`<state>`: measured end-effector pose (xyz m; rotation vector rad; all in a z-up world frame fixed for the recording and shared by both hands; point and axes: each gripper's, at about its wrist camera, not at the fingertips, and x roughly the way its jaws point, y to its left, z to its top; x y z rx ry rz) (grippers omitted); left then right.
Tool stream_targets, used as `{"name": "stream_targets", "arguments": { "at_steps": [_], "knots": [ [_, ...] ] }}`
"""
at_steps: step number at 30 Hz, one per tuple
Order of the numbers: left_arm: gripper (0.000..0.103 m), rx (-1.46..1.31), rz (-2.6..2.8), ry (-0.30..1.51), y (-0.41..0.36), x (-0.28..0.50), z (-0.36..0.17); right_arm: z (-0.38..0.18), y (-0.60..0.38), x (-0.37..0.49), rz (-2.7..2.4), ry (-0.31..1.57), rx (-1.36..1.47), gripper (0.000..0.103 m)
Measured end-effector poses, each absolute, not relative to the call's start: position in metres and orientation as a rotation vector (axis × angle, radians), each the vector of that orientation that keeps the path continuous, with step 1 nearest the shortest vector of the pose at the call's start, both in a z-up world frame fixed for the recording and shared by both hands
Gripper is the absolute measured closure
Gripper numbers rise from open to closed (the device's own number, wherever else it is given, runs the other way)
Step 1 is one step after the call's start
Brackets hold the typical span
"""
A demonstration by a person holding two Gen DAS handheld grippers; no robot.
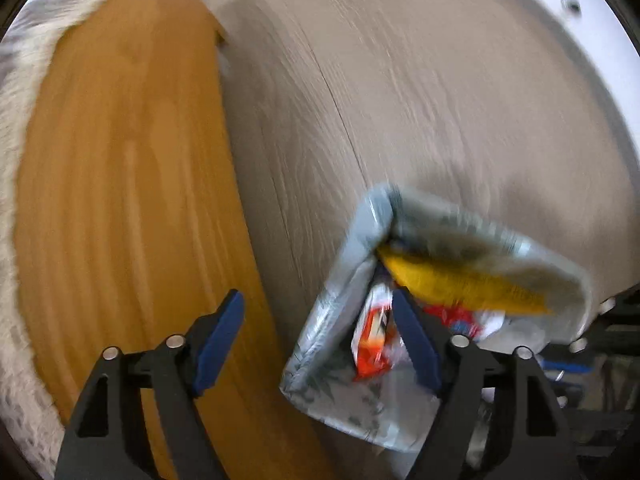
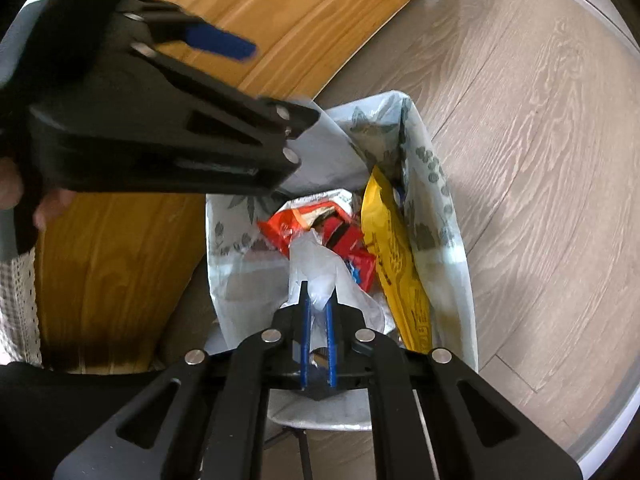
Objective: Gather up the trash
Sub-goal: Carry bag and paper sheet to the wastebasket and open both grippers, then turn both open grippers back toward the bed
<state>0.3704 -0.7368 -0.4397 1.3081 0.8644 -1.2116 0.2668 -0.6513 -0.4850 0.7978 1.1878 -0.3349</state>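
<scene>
A white trash bag [image 2: 440, 200] printed with grey leaves stands open on the floor; in the left wrist view the bag [image 1: 320, 328] is blurred. Inside lie a yellow packet [image 2: 396, 264], red and orange wrappers [image 2: 320, 228] and a crumpled clear plastic piece [image 2: 320, 272]. My right gripper [image 2: 318, 300] is shut on the clear plastic piece just above the bag's mouth. My left gripper [image 1: 316, 316] is open and empty, its right finger over the bag's rim; the left gripper also shows in the right wrist view [image 2: 224, 44] at upper left.
A wooden table [image 2: 120, 260] stands left of the bag, its top [image 1: 120, 200] under my left gripper. Grey wood-look floor [image 2: 540, 160] spreads to the right. A lace cloth [image 2: 24, 312] hangs at the table's left edge.
</scene>
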Motion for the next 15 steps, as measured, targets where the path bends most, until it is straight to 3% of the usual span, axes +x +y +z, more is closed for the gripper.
{"name": "stream_targets", "arguments": {
  "at_steps": [4,6,8,9,10,14,15],
  "knots": [
    [0.029,1.130,-1.174,0.896,-0.733,0.395,-0.391,-0.482,-0.656,0.280,-0.347,1.173,0.797,0.096],
    [0.024,1.033,-1.178,0.899,-0.724,0.407,-0.359,-0.480,-0.660,0.288,-0.351,1.166,0.801,0.096],
    [0.023,0.973,-1.149,0.884,-0.714,0.416,-0.330,-0.480,-0.665,0.297,-0.390,1.177,0.763,0.076],
    [0.023,0.954,-1.120,0.868,-0.707,0.420,-0.316,-0.477,-0.670,0.299,-0.451,1.172,0.741,0.045],
    [0.023,0.927,-1.102,0.857,-0.699,0.422,-0.301,-0.473,-0.672,0.298,-0.479,1.149,0.743,0.037],
    [0.022,0.814,-1.085,0.828,-0.660,0.425,-0.251,-0.450,-0.674,0.292,-0.492,1.128,0.744,0.037],
    [0.017,0.788,-1.082,0.820,-0.649,0.425,-0.240,-0.445,-0.671,0.290,-0.484,1.127,0.735,0.037]
  ]
}}
